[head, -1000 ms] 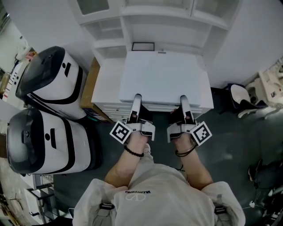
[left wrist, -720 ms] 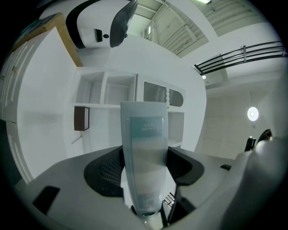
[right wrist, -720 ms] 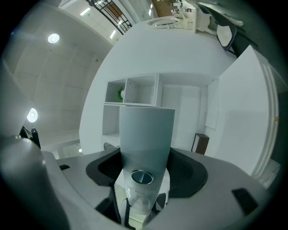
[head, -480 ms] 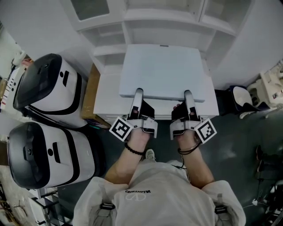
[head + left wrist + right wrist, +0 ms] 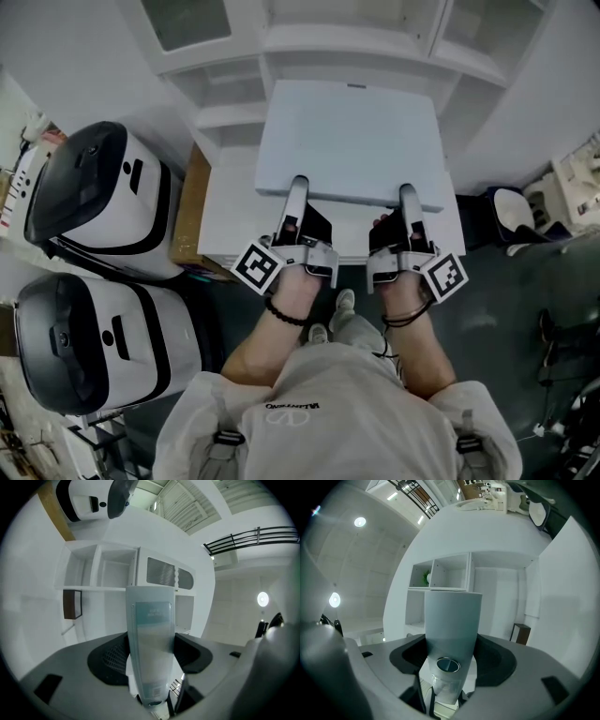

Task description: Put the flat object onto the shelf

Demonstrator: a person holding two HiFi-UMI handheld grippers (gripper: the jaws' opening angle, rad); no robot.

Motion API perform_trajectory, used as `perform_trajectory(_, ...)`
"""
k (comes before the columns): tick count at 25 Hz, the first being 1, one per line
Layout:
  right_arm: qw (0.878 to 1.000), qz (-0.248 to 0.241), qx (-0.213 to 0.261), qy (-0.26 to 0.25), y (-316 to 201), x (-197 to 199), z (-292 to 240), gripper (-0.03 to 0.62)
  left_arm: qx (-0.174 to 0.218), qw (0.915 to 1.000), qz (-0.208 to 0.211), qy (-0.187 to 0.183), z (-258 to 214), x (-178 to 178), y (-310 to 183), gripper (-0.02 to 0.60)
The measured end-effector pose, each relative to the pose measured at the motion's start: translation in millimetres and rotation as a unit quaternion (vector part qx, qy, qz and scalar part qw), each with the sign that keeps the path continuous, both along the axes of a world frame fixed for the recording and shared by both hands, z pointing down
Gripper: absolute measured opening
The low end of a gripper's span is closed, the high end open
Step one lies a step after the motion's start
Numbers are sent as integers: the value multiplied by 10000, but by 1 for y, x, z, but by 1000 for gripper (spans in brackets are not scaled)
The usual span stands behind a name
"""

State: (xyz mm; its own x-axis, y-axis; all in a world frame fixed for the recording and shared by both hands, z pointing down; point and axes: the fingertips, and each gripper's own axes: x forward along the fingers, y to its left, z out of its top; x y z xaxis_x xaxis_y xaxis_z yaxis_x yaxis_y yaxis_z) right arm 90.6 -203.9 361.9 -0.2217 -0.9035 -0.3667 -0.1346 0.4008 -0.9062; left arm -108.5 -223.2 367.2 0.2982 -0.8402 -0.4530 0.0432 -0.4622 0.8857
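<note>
Head view: you hold the flat object roughly level by its near edge, one gripper toward each near corner, likely so the wide slab doesn't sag or twist.
left gripper: clamped on the near edge, left part; the left gripper view shows the pale slab filling the gap between the jaws.
right gripper: clamped on the near edge, right part; same in the right gripper view.
flat object location: over the white cabinet top, far edge close to the front of the shelf; not on a shelf board as far as I can tell.
shelf: white unit on the far side, open bay straight ahead of you.
step: looks like carry/approach; placement not yet done.
next: probably push it away from you and line the far edge up with the open bay. The two-point grip lets you steer it flat.
risk: the far corners could clip the uprights; the flat object looks about as wide as the bay.
left side: black-and-white machines and a cardboard box beside the cabinet, out of the path.
</note>
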Motion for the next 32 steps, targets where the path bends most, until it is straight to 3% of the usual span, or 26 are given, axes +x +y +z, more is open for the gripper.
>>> perform_trajectory(25, 9968, -702, 365, 85, -179, 34, -79, 301, 403, 9972, -636, -15, -79, 34, -153, 282)
perform_trajectory(32, 9961, -729, 495, 73, -192, 36, -86, 302, 531, 9960, -725, -31, -87, 35, -163, 282)
